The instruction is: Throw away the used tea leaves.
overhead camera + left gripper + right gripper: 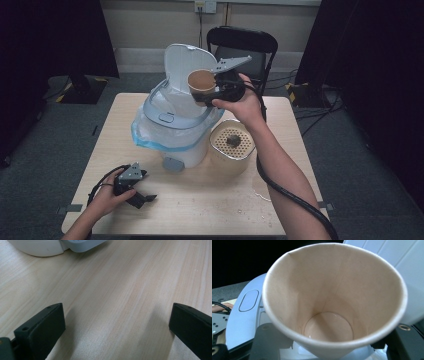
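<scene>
- Paper cup (201, 82) clamped in right gripper (216, 92), held up above the open white bin (172, 125), in front of its raised lid (186, 62).
- Cup orientation: tipped over, long axis close to level in the high view, mouth facing the person's side of the table, base pointing away toward the lid.
- Right gripper view looks straight down the cup (334, 297): plain brown inside, one vertical seam, round bottom visible, nothing lying in it. Jaws sit either side of the cup wall near the lower edge of that view, part closed, pressing on it.
- Writing: none readable on the cup, the bin or the lid. No brand mark that I can make out.
- Bin has a clear-blue liner bag (145, 137) folded over its rim, and a grey pedal (173, 164) at the front.
- Beige perforated container (231, 145) just beside the bin on its right, with a dark lump on top.
- Left gripper (134, 192) rests low at the near left of the wooden table (200, 210), well apart from the cup.
- Left gripper view: jaws spread wide over bare tabletop (120, 290), nothing between them.
</scene>
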`<state>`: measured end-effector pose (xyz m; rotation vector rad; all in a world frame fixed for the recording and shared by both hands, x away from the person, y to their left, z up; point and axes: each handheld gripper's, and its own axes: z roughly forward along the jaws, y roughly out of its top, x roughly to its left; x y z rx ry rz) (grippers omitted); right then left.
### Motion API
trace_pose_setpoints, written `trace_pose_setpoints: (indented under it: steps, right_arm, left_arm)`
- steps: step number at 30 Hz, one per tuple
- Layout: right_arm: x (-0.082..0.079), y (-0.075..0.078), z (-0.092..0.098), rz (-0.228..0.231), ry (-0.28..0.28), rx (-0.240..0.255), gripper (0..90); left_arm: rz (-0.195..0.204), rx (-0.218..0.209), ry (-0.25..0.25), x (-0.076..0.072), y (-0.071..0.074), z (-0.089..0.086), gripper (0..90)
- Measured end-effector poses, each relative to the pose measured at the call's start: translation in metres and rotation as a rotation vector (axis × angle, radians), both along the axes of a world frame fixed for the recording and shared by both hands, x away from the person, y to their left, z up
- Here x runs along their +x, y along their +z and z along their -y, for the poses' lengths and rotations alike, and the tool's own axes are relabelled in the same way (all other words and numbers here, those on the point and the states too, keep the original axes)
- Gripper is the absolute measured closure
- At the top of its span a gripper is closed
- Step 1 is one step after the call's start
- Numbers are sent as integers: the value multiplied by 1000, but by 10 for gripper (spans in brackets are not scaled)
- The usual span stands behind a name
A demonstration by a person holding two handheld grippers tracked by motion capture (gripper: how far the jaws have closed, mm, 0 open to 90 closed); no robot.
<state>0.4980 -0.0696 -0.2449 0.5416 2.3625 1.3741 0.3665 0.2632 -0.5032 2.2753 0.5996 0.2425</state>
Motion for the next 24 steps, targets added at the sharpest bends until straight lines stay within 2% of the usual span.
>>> trace_pose_setpoints:
  steps: [20,21,24]
  right_arm:
    - [7,-11,-18,-16,23,-8,359]
    - [7,-11,-18,-21,26,-1,348]
    - [8,-13,-20,-23,12,7,241]
  left_arm:
    - [0,0,0,0,0,0,0]
    - [0,0,0,0,0,0,0]
    - [0,0,0,0,0,0,0]
